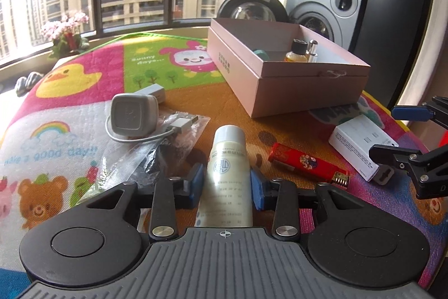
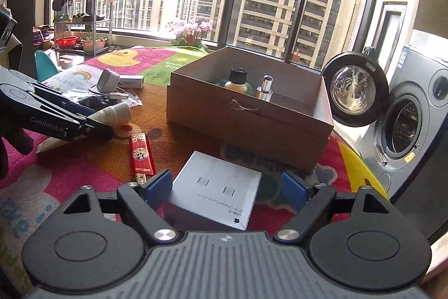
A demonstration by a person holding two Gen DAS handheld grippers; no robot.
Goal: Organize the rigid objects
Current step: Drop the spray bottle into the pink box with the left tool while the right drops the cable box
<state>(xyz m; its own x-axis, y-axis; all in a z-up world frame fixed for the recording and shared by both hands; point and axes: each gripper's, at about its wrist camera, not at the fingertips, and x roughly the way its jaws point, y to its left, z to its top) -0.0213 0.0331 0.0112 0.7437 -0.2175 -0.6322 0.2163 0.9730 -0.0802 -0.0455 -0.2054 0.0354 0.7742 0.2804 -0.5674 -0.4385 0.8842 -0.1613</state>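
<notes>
My left gripper (image 1: 226, 184) is shut on a cream tube with a grey cap (image 1: 228, 159); both blue pads touch its sides. The right wrist view shows that tube (image 2: 114, 112) tilted in the left gripper (image 2: 92, 119). My right gripper (image 2: 225, 188) stands open around a white USB-C cable box (image 2: 218, 189), with a gap at each pad. A red lighter (image 1: 305, 163) lies between the tube and the white box (image 1: 358, 145). The open pink box (image 1: 280, 86) behind holds an amber bottle (image 1: 296, 52) and a silver vial (image 1: 312, 49).
A grey charger plug with its cable (image 1: 131, 116) lies on a clear plastic bag (image 1: 156, 147) at the left. The table has a colourful cartoon mat (image 1: 70, 108). A washing machine with its door open (image 2: 403, 125) stands past the table's right edge. A flower pot (image 1: 67, 35) sits by the window.
</notes>
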